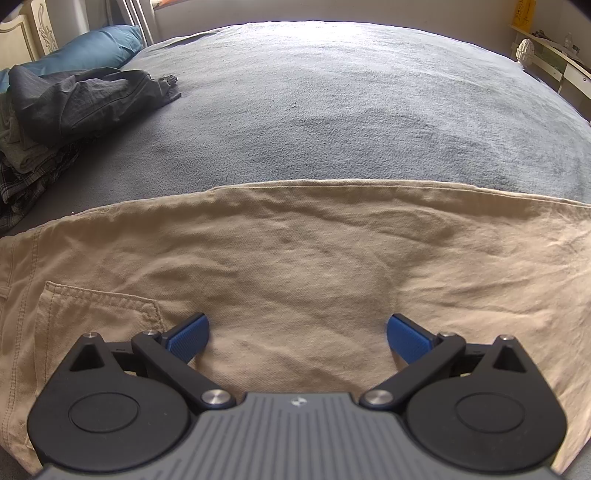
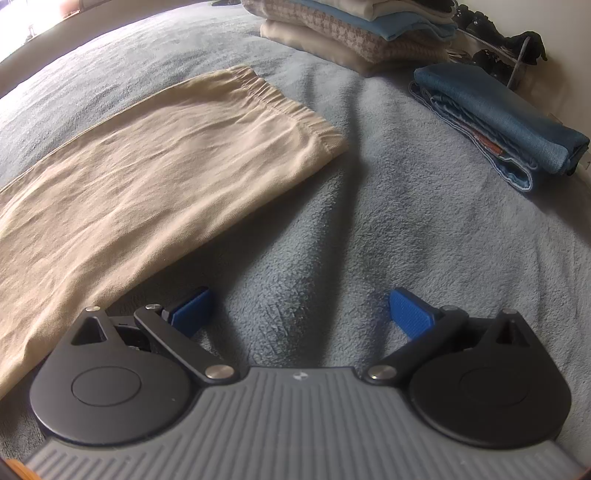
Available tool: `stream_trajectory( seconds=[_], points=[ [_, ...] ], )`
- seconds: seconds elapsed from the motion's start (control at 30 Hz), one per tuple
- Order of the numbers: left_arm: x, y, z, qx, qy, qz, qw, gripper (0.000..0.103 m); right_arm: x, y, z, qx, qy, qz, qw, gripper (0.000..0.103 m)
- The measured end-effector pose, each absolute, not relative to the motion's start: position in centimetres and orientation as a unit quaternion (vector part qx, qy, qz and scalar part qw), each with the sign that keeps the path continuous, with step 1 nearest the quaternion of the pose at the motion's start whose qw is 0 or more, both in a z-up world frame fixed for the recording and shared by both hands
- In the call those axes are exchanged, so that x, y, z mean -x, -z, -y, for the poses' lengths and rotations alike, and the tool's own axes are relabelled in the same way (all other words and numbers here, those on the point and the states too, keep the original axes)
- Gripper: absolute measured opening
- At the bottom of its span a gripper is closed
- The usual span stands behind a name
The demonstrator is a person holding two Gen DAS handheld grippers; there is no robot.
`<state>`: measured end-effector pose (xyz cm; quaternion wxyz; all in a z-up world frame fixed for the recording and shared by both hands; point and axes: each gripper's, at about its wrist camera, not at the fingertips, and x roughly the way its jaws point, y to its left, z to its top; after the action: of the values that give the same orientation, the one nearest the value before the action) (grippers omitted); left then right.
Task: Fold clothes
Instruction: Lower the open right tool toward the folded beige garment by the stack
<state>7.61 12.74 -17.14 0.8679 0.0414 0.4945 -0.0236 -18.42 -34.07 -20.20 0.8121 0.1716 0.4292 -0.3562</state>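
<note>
While the beige trousers [image 1: 295, 258] lie spread flat across the grey blanket [image 1: 332, 110], we see, at the far left of the left wrist view, a heap of unfolded clothes [image 1: 74, 103] with a blue pillow [image 1: 96, 44] behind it. Moving right, a stitched back pocket [image 1: 99, 314] shows on the trousers, just beside the left finger of our left gripper [image 1: 297, 334]. That gripper hovers over the trouser seat with its jaws spread wide, nothing between the blue pads [image 1: 188, 338]. We cannot tell whether the pads touch the cloth.

In the right wrist view the trouser leg [image 2: 147, 177] runs from the lower left up to its hem [image 2: 291, 107] near the middle. Our right gripper [image 2: 299, 312] sits beside the leg's near edge, over bare blanket [image 2: 369, 229], jaws likewise released and empty; its left finger [image 2: 192, 310] is just beside the cloth edge. Behind the hem stands a stack of folded clothes [image 2: 351, 33], and to the right lies a folded blue piece [image 2: 498, 118], well apart from the trousers.
</note>
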Motion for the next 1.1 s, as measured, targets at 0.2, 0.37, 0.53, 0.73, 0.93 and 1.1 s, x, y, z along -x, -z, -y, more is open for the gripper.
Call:
stream_trajectory(
  seconds=[0.2,0.37,0.53,0.73,0.93,1.1],
  points=[
    [-7.6,17.1,-12.7,-0.041,0.024,-0.495,0.868,0.103,18.4,20.2,34.0,-0.171,0.356,-0.429,0.812,0.102],
    [-7.6,17.1,-12.7,-0.041,0.024,-0.495,0.868,0.103,18.4,20.2,34.1,-0.171,0.355,-0.430,0.812,0.102],
    [-7.6,17.1,-12.6,-0.040,0.023,-0.495,0.868,0.103,18.4,20.2,34.2,-0.174,0.349,-0.435,0.812,0.102],
    [-7.5,17.2,-12.7,-0.040,0.023,-0.495,0.868,0.103,18.3,19.6,35.0,-0.197,0.336,-0.440,0.809,0.102],
    [-7.5,17.2,-12.6,-0.042,0.022,-0.495,0.868,0.103,19.4,18.3,34.9,-0.251,0.309,-0.367,0.840,0.102],
    [-7.5,17.2,-12.5,-0.042,0.022,-0.494,0.868,0.103,19.9,18.0,35.4,-0.307,0.286,-0.326,0.847,0.099]
  ],
)
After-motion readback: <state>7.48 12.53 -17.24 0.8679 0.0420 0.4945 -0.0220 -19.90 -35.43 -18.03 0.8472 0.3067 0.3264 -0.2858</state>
